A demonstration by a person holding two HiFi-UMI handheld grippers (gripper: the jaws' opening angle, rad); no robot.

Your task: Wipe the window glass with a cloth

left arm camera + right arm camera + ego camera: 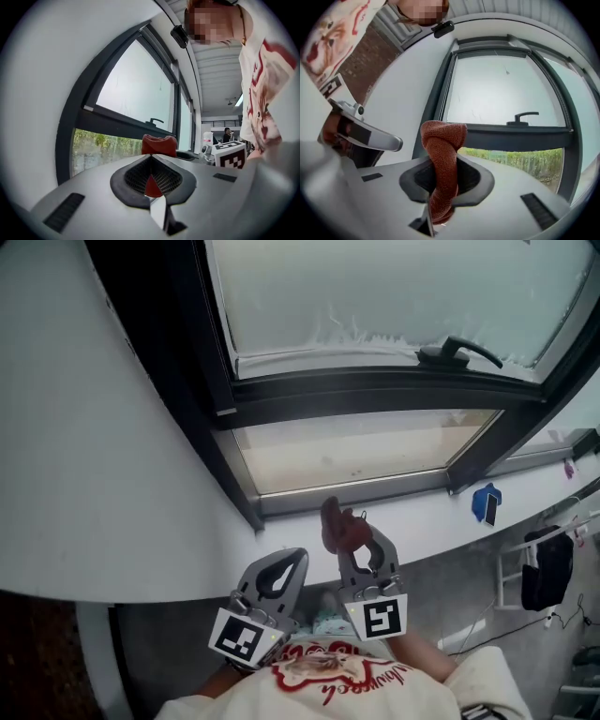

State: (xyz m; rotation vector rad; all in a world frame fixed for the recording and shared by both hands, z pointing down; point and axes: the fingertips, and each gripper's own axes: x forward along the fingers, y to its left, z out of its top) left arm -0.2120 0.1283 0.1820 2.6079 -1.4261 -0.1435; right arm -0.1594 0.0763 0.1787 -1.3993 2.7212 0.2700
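right gripper view: the right claw (443,180) is pinched tight on the red cloth (443,136). the cloth is bunched into a roll that sticks up out of the claw, with its top end folded over. in the left gripper view the left claw (151,161) is closed with nothing in it, and the red seen over it is the same cloth beyond it. in the head view the two claws sit close side by side, low down and in front of the white sill (412,521). the cloth is in the air and not touching the glass (394,287).

i think the wiping has not started and the cloth is just being brought up. the next move needs the right claw to lift and push the soft end flat on the glass, staying off the black handle (459,352).

i count two claws, one cloth, one handle, and two panes, one above the other.
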